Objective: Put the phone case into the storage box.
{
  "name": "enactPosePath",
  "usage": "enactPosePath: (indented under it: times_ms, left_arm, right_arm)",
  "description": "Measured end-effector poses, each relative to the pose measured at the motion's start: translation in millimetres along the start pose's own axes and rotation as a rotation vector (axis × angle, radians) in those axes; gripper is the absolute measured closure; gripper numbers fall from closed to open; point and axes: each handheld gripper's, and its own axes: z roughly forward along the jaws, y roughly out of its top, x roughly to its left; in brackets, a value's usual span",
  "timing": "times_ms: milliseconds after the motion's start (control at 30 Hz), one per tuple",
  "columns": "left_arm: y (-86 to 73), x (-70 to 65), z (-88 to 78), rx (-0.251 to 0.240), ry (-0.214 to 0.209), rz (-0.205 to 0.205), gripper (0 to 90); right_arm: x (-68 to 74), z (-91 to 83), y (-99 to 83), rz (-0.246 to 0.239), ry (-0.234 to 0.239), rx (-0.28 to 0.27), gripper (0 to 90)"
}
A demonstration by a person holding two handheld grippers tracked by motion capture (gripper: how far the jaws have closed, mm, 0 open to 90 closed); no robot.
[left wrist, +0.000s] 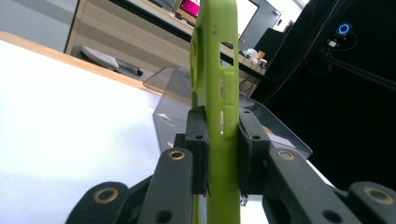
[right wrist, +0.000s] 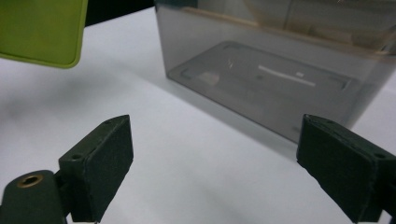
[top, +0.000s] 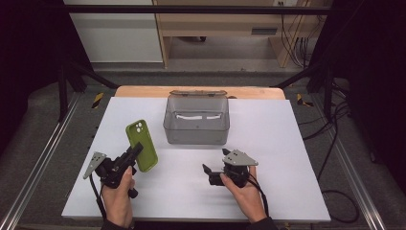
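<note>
Two grippers are in my hands at the near side of the grey bin (top: 196, 125), which I take as my landmark: a translucent, open-topped box standing toward the far middle of the white table (top: 287, 143), with its lid tipped back behind it. My left gripper (top: 135, 152) sits in front of the bin and off to its left, and its jaws are clamped on the green phone case (top: 142, 145). In the left gripper view the pads press both faces of the case (left wrist: 219, 116), which rises upright between them with its side cut-outs facing the camera; the bin's wall (left wrist: 173, 107) shows just behind it. From above, the case stands clear of the bin, near its front left corner, camera cut-out uppermost.

My right gripper (top: 214, 168) lies in front of the bin, a little to the right of its middle, jaws pointing left toward the case. In the right gripper view its jaws stand wide apart with nothing between them but bare table; one pad (right wrist: 100, 163) is at the left, the other at the right edge. Beyond them is the bin's front wall (right wrist: 280, 93), and a corner of the case (right wrist: 42, 30) hangs at upper left. Nothing lies between either gripper and the bin. Through the wall I see a pale strip on the bin's floor (right wrist: 285, 75).
</note>
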Motion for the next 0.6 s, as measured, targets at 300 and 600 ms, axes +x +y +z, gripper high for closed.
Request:
enactPosePath:
  times_ms: [300,600]
  left_arm:
    - [1.0,-1.8,0.0,0.002,-0.002,0.016,77.3]
    - [4.3,-1.3,-2.1,-0.004,0.001,0.014,77.3]
  right_arm:
    - [-18.9,-14.7,-4.7,-0.054,-0.08,-0.114,5.7]
    - [-38.5,-31.2,-9.2,-0.059,-0.102,-0.131,5.5]
